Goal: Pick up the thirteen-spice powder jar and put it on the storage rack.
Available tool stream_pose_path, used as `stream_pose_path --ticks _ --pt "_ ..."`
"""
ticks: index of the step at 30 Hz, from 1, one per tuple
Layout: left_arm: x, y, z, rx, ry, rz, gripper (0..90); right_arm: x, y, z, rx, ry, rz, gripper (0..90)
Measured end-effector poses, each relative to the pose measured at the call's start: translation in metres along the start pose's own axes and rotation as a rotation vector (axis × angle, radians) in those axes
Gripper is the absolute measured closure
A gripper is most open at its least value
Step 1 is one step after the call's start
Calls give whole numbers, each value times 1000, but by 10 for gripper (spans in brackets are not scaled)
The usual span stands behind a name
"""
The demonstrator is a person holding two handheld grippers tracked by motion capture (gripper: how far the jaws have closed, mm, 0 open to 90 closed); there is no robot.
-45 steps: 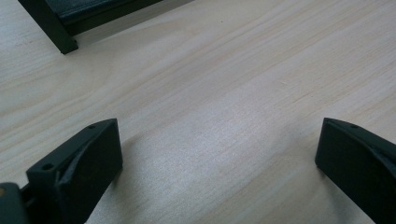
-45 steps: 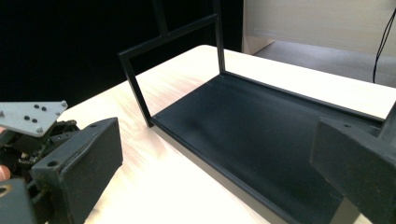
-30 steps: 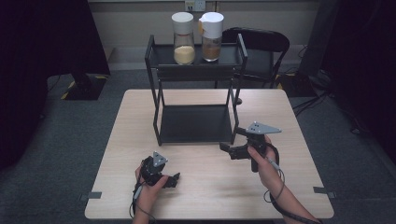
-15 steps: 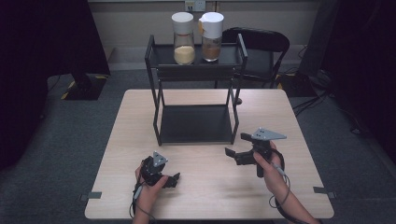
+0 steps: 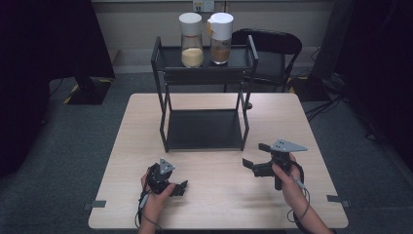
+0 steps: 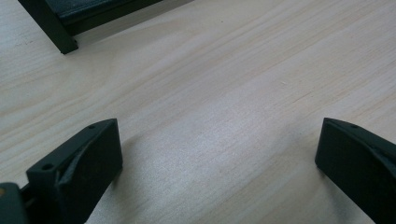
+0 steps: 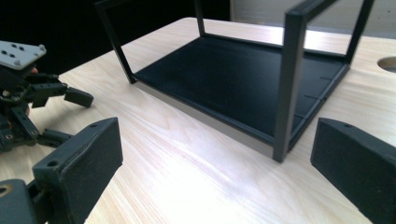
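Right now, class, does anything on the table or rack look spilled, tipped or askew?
Nothing stands out. Both jars stand upright on the rack top, its lower shelf sits square, and the table shows no spill.

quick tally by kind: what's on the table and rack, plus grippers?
Jars on the rack's top shelf: 2 (jar with pale contents, jar with brown contents)
Black rack: 1
Grippers: 2 (left gripper, right gripper), both open, empty
Total: 5

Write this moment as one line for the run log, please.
left gripper: open, low over light wooden table | right gripper: open, facing black metal two-tier rack | two white-lidded jars: on top tier
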State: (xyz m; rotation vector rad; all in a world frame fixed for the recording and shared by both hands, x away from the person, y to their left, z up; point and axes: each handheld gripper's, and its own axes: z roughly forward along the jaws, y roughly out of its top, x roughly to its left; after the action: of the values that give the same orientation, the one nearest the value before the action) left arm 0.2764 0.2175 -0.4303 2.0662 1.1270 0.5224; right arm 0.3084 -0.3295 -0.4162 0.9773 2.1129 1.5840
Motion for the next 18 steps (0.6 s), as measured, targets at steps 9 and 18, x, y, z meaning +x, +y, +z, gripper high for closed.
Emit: stream_pose_path --ticks 9,18 --pt "0 0 0 -1 0 0 0 -6 -13 -12 11 -22 7 14" --pt "0 0 0 0 0 0 0 -9 -22 -22 16 -46 15 14"
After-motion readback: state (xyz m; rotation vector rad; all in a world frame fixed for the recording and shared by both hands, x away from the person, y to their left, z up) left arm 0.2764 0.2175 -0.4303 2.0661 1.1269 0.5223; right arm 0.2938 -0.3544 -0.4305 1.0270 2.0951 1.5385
